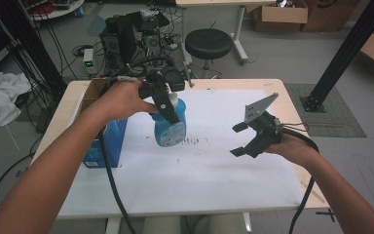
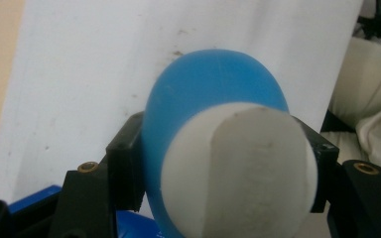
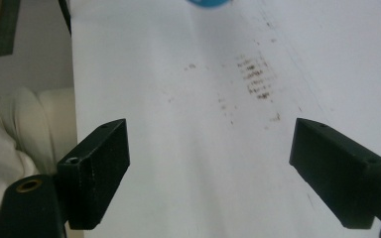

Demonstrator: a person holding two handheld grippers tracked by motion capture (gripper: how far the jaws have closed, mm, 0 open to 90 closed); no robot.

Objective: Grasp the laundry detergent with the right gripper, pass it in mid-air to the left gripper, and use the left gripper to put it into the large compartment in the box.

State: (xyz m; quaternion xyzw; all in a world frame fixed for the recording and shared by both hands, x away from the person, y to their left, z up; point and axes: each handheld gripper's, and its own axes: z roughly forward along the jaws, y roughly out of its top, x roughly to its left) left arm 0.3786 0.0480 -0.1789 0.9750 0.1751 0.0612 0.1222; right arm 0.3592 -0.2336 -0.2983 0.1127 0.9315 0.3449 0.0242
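Nearest the high camera: left forearm, reaching in from the bottom edge. Left gripper (image 1: 168, 105) clamped on blue bottle (image 1: 169, 127) at its white cap (image 2: 238, 171), one jaw pressed to each side. Bottle held above white sheet (image 1: 199, 165) on table (image 1: 292, 105), just beside blue box (image 1: 108, 146) at left edge. Right gripper (image 1: 239, 140) well apart to the right, jaws spread wide, nothing between them, above bare sheet.
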